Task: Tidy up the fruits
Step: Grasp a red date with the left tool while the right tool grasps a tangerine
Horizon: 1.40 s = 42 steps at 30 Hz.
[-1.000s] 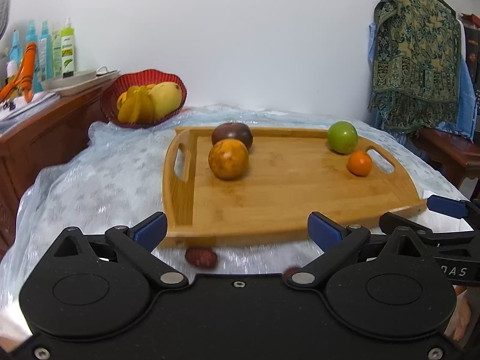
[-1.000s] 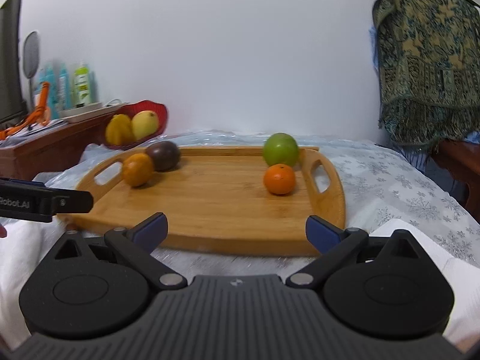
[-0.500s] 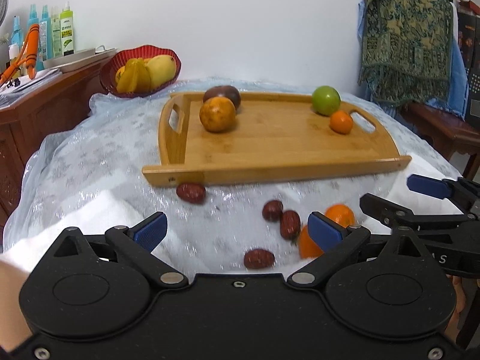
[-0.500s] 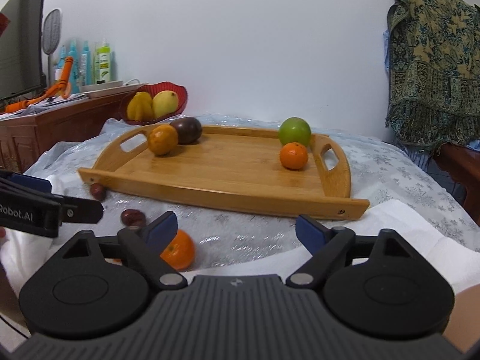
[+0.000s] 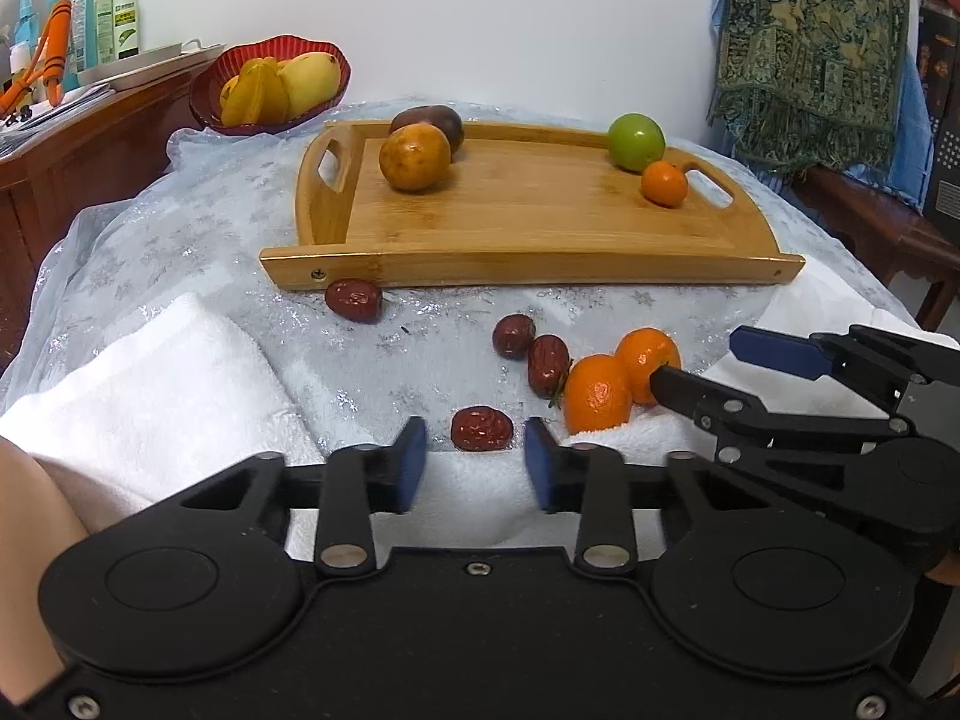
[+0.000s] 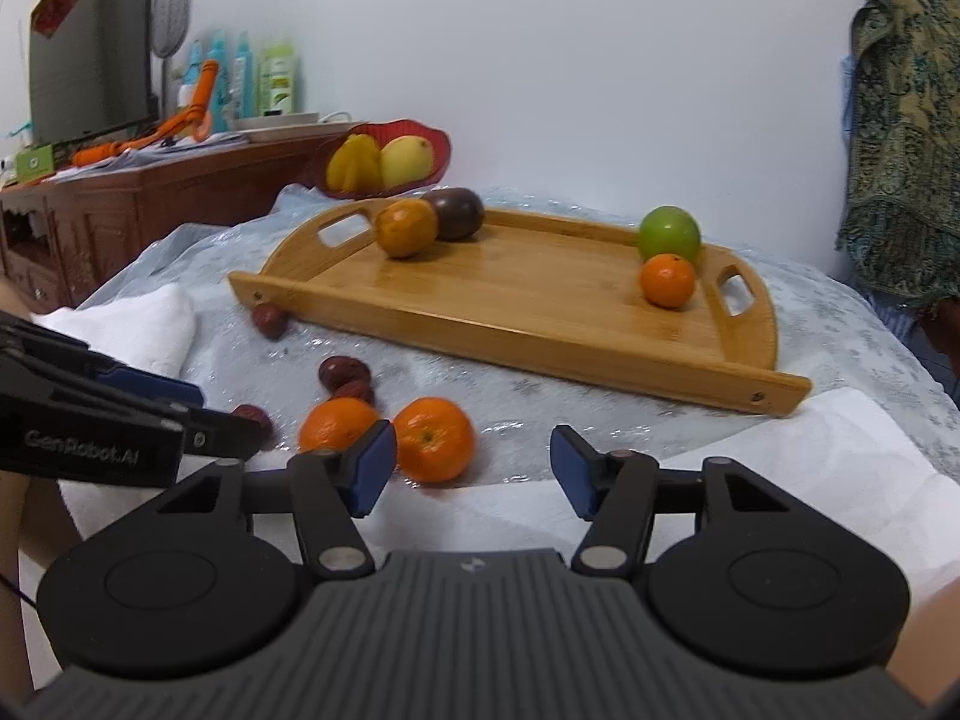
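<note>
A wooden tray [image 5: 540,222] [image 6: 540,312] holds a large orange [image 5: 414,157], a dark passion fruit [image 5: 441,123], a green fruit [image 5: 636,133] and a small tangerine [image 5: 663,183]. In front of the tray lie several red dates, the nearest [image 5: 481,428], and two tangerines [image 5: 597,393] [image 6: 433,438]. My left gripper [image 5: 474,468] is open, just short of the nearest date. My right gripper [image 6: 474,468] is open, with one tangerine just ahead of its left finger [image 6: 369,468].
A red basket [image 5: 270,90] with yellow fruit stands behind the tray at the left, next to a wooden sideboard [image 5: 72,162] with bottles. White towels [image 5: 150,384] lie at the table's near edge. Patterned cloth [image 5: 810,48] hangs at the right.
Both grippers have risen and tilted down, so the dates and tangerines before the tray have come into view. Both sets of jaws have narrowed, the left more.
</note>
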Tool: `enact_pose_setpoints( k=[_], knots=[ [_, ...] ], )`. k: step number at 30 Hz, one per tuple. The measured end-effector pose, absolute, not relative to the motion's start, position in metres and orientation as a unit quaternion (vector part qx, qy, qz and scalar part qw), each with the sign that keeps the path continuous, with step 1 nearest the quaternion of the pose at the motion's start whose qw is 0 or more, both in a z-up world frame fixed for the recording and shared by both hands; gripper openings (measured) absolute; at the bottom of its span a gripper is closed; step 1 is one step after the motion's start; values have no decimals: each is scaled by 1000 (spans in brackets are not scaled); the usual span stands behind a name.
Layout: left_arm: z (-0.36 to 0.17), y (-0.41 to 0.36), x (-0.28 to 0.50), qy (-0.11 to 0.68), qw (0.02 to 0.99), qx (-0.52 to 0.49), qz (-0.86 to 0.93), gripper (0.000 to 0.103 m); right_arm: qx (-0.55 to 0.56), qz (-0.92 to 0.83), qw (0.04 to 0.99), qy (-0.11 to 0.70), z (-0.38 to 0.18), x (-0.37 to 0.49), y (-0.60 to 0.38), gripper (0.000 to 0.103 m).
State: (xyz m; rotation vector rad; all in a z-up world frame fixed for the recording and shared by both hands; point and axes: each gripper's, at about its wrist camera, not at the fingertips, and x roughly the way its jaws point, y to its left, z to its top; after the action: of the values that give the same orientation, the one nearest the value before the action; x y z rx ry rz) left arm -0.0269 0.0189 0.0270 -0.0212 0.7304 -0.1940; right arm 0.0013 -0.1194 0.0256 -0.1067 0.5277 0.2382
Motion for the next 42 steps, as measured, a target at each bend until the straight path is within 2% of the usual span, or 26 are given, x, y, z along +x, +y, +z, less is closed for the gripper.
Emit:
enact_pose_setpoints(
  k=[12,29,36,38,42],
  knots=[
    [16,14,-15,370,925,0,-87,28,-45,132,954,266,21,9,-115,58],
    [14,11,-17,360,929,-3,-92,22,67,155,941,295,17,26,-131,54],
    [18,13,-14,351,933,-3,-83,22,143,158,924,317,11,35,-145,43],
    [19,14,-13,349,934,-3,-80,22,143,153,926,315,11,35,-145,38],
    [21,14,-12,344,936,1,-75,22,120,136,937,297,14,29,-139,38]
  ],
)
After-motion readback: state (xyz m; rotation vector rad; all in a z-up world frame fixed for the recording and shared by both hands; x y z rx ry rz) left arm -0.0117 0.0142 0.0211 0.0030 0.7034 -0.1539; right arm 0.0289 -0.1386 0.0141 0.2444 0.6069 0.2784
